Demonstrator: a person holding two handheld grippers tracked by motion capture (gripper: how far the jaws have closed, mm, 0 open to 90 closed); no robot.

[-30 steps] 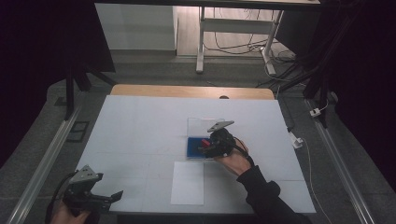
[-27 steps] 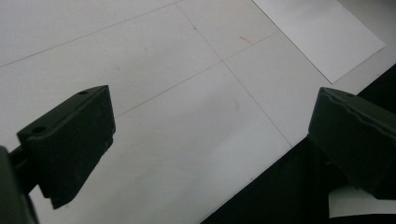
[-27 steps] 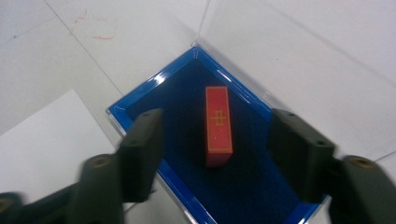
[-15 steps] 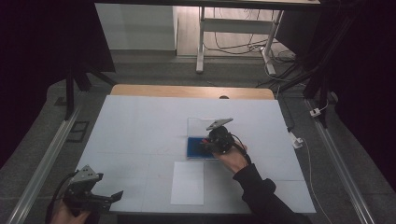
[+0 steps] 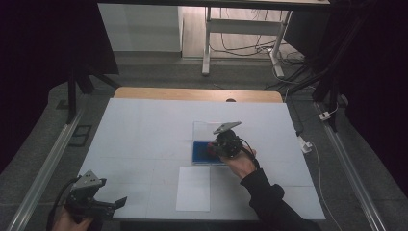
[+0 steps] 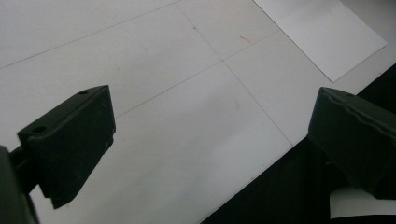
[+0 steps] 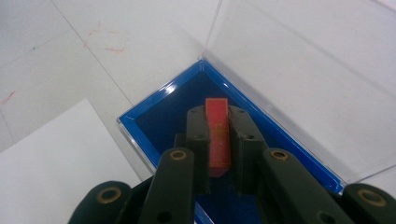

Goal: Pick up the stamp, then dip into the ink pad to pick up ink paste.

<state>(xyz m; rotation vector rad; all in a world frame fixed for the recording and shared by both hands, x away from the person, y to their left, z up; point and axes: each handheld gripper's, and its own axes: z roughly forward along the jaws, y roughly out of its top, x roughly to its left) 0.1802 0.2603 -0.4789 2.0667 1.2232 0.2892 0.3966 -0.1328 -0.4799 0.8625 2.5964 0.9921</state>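
Near edge first: my left gripper (image 5: 111, 206) sits at the front-left corner of the white table (image 5: 144, 125), jaws spread wide with nothing between them. In the left gripper view both jaws are cut off by the frame, and past them I see bare tabletop plus a corner of the white sheet (image 6: 322, 37).

In the high view that white sheet (image 5: 193, 188) lies flat near the front edge, just in front of the blue box (image 5: 198, 153).

My right gripper (image 7: 218, 122) is down in the blue box (image 7: 159, 109), and its jaws have just been closing. They now pinch a thin red piece (image 7: 218, 135) from both sides. Its lower end is hidden behind the jaws and linkage, and I can't read what it is. It stands on edge over the dark blue lining.

From the high view, the right gripper (image 5: 217, 148) and hand cover most of the box interior, so the red piece is barely a smudge there.

The clear lid (image 7: 299, 70) stands open on the far side of the box. It's hard to make out against the white table, mostly edges and glare.
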